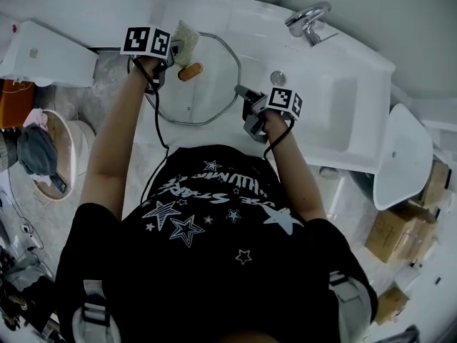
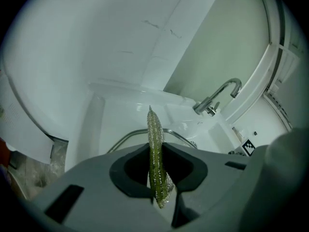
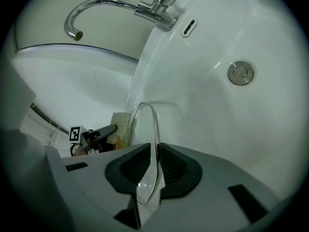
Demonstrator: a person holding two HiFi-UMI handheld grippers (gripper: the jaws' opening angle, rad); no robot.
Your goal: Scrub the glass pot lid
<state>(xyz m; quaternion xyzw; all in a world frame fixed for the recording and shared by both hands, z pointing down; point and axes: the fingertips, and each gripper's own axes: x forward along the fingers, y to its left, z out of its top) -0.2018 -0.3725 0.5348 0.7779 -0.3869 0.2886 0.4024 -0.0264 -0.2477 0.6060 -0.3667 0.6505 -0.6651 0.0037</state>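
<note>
From above, the glass lid (image 1: 214, 95) sits over the left side of the white sink (image 1: 335, 98), left of the tap (image 1: 308, 18). The left tongs (image 1: 171, 52) hold a sponge (image 1: 184, 36) at its far left rim. The left gripper view shows the sponge edge-on, pinched between the jaws. In the right gripper view, the right tongs (image 3: 155, 154) are clamped on the lid's right rim.
</note>
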